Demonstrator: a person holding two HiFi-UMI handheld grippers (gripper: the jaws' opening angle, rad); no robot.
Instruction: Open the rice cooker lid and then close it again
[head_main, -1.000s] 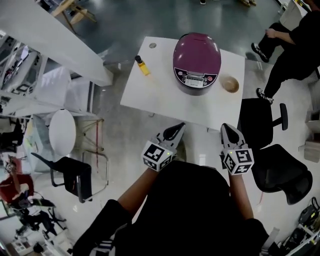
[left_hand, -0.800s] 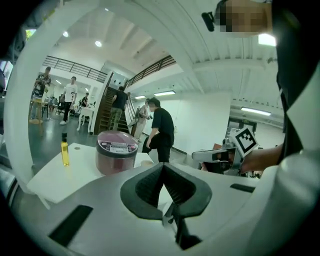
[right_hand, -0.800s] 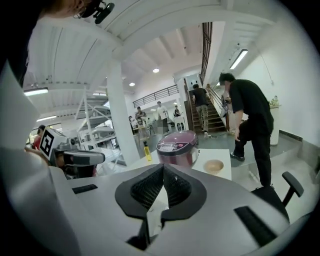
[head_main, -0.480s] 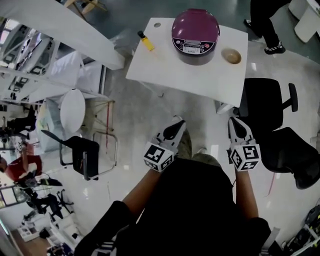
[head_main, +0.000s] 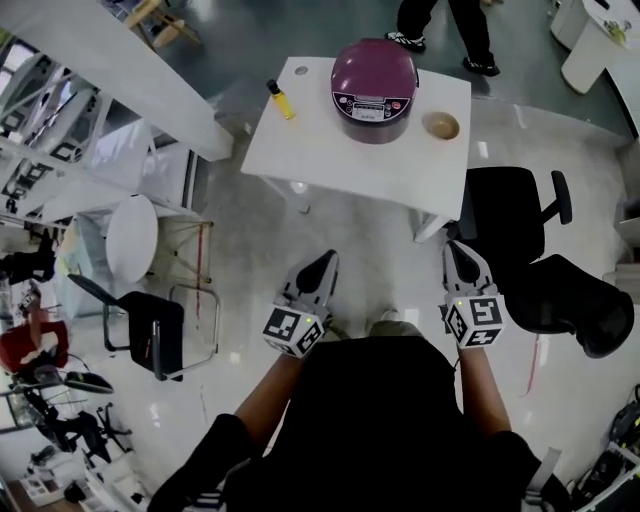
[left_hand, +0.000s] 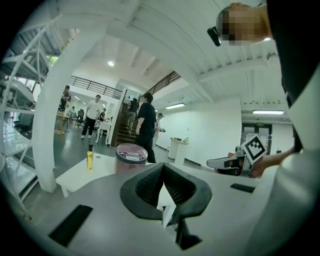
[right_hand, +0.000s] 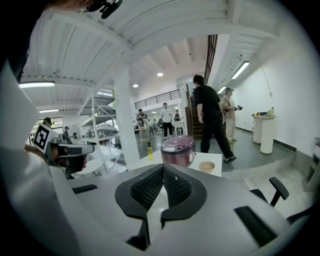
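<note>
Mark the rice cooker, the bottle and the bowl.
rice cooker (head_main: 374, 70), head view, top of the lid.
bottle (head_main: 282, 103), head view, yellow body.
bowl (head_main: 441, 125), head view, inner hollow.

Print on the rice cooker (head_main: 374, 70) is unreadably small.

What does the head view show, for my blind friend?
From above: a person holds the left tool and right tool, both shut, short of a white table with a closed purple rice cooker, yellow bottle and bowl.

Right gripper (right_hand: 162, 169), padded jaws pressed together, faces a maroon domed rice cooker (right_hand: 177, 150), lid down, on a white table (right_hand: 214, 159).
</note>
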